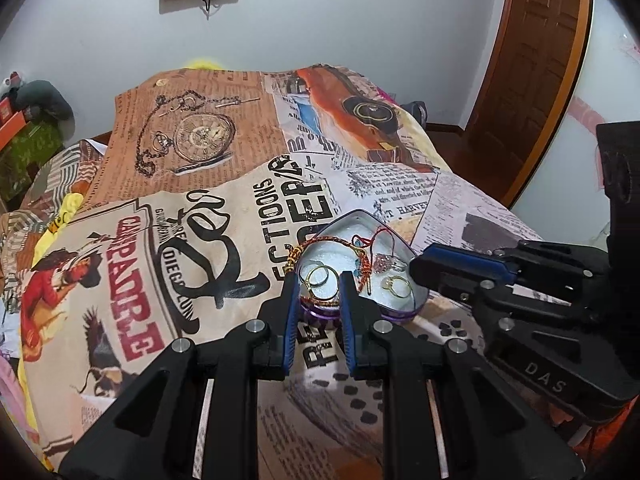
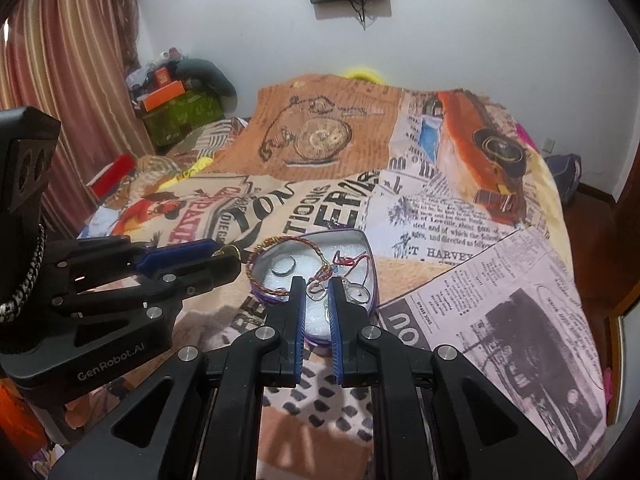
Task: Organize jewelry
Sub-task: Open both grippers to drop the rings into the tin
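**Both grippers closing in on the heart-shaped tin**

Left wrist view: the left gripper (image 1: pixel 319 280) pointed down at the heart-shaped tin (image 1: pixel 416 280) lying on the bed's printed cover (image 1: pixel 132 280). Its jaws stood slightly apart with nothing pinched between them, framing a gold ring (image 1: pixel 318 277) on the white lining. A braided bracelet (image 1: pixel 320 242) draped over the tin's rim at about 10 o'clock, and a second gold ring (image 1: pixel 398 285) lay toward 4 o'clock. The right gripper (image 1: pixel 418 266) came in from 3 o'clock, just beside the tin's edge, probably to steady it.

Right wrist view: the right gripper (image 2: pixel 318 286) was nearly clenched, a narrow slit left, apparently empty; small silver pieces (image 2: pixel 356 292) showed just past its tips. The left gripper (image 2: pixel 228 254) reached in from 9 o'clock, its tip near the bracelet (image 2: pixel 276 242), likely because that loose loop needed tucking inside.
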A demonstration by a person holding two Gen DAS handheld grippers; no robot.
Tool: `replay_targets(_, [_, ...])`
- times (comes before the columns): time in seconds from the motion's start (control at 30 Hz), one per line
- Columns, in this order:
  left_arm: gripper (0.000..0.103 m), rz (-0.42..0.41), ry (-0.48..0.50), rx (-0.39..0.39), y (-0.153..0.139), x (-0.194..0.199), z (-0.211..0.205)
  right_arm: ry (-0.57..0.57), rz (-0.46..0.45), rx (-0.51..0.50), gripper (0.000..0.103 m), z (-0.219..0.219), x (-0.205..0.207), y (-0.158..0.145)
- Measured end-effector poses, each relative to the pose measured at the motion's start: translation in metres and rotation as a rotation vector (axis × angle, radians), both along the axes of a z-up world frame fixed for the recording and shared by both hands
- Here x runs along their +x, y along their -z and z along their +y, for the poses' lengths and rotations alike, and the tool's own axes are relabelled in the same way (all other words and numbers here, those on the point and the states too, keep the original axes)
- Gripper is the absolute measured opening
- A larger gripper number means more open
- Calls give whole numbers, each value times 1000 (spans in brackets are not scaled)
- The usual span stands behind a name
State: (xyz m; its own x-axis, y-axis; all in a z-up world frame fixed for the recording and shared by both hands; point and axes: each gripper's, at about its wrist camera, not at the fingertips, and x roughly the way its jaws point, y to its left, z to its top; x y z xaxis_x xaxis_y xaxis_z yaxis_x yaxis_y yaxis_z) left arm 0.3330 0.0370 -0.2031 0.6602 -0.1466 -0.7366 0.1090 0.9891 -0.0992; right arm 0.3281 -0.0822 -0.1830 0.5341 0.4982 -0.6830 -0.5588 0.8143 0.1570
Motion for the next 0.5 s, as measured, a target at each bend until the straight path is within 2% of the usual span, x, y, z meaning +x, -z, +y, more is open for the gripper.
replay_targets(0.37, [18, 21, -4, -32, 14, 13, 7, -33, 11, -22, 10, 11, 12, 13])
replay_targets(0.5, [18, 17, -2, -17, 17, 12, 6, -26, 14, -26, 10, 12, 15, 16])
